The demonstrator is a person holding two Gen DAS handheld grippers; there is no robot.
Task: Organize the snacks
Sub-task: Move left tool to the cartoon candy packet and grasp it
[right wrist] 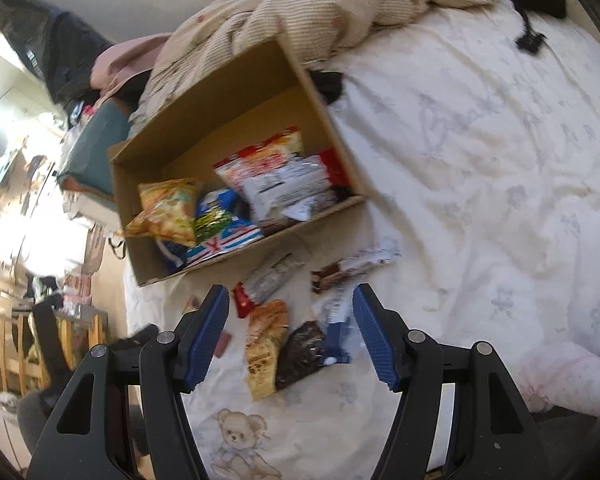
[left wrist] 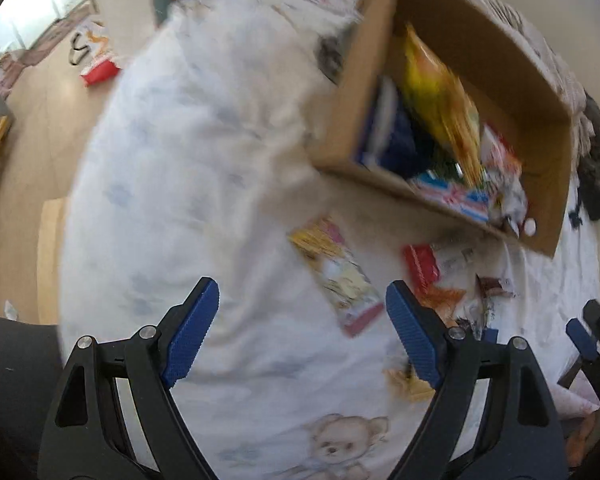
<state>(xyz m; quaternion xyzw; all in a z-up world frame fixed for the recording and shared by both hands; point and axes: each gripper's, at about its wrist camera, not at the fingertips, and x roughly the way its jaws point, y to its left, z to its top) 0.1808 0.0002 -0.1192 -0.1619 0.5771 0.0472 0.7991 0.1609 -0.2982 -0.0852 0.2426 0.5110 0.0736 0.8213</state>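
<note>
While poised above a white bed sheet (left wrist: 228,168) printed with teddy bears, left gripper (left wrist: 302,312) spread wide with nothing between its blue pads (left wrist: 192,332). Just ahead of it, flat on the sheet, a long yellow and pink snack packet (left wrist: 336,276). Beside the right-hand pad, a red packet (left wrist: 420,266) and a few small loose wrappers, blurred.

Right gripper (right wrist: 291,320) also parted, somewhat narrower, gripping nothing. Between and just beyond its blue pads (right wrist: 206,336), spread on the sheet: a tan snack bag (right wrist: 264,350), a dark brown packet (right wrist: 302,350) touching its side, a blue and white packet (right wrist: 338,330) close to the right-hand pad. Further out, a red-ended grey wrapper (right wrist: 266,280) and a brown and white wrapper (right wrist: 352,266).

Beyond the loose snacks, an open cardboard box (right wrist: 236,92) resting on the bed, partly filled: a yellow crisp bag (right wrist: 168,208) at the left, a blue and green packet (right wrist: 220,220) in the middle, a red and white bag (right wrist: 268,160) at the right. Behind the box, a crumpled beige striped blanket (right wrist: 324,4). Off the bed's edge, wooden floor (left wrist: 48,128) and cluttered furniture, too blurred to make out.
</note>
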